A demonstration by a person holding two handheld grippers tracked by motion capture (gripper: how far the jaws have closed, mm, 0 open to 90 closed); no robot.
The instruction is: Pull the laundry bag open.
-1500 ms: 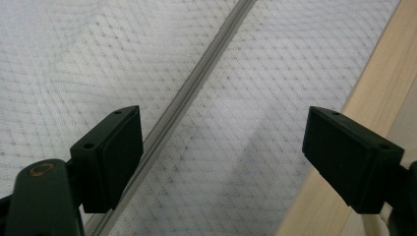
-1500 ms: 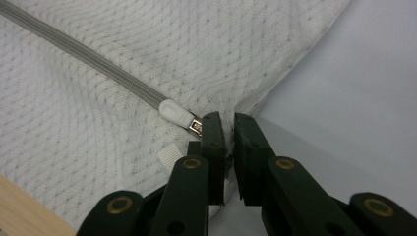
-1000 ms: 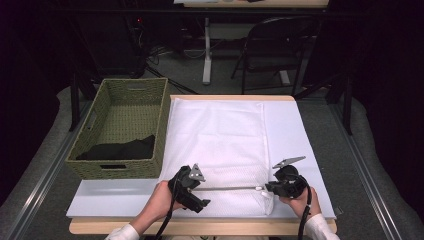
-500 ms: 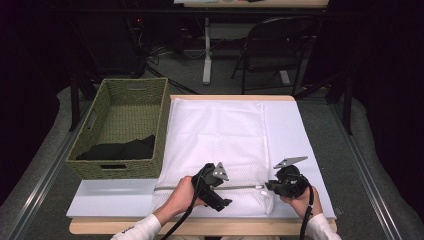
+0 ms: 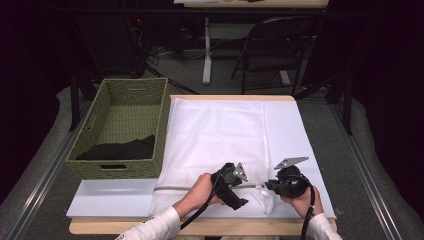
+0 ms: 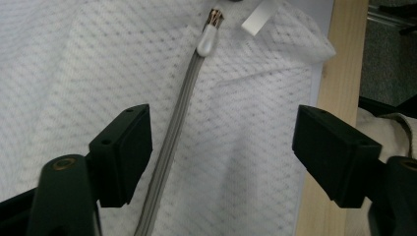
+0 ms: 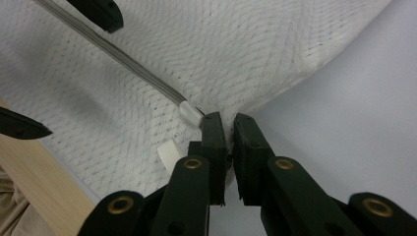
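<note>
**Mesh bag gripped at its zip end, left fingers spread over the zip**

While the right gripper [image 5: 272, 186] clamps one end of the bag, everything else sits around that white mesh bag [image 5: 215, 135], which serves as the landmark. The worktop [image 5: 305, 135] carries a pale sheet, and the bag lies flat on it, reaching from the far edge to the near edge where the person's hands come in.

To the left of the bag, touching its long side, stands a woven green basket [image 5: 95, 125] with a dark cloth [image 5: 120, 149] lying in its near end.

Along the bag's near part runs a grey zip [image 6: 172, 137], closed as far as can be seen, ending in a pale stop [image 6: 209, 39] with a small white tab [image 6: 258, 17] just beyond it, close to the bag's corner and the wooden edge of the worktop.

At that corner the right gripper holds the bag: in the right gripper view its fingers [image 7: 214, 135] are clenched on a fold of mesh just beside the zip's end, and the fabric pulls up in a taut ridge from the grip.

The left gripper [image 5: 240, 181] hovers over the bag's near edge, near the right one. In the left gripper view its fingers [image 6: 123, 152] stand wide apart, released, straddling the zip; they have just been closing a little, with only the flat zip and mesh lying between them, and neither pad presses on anything.
</note>
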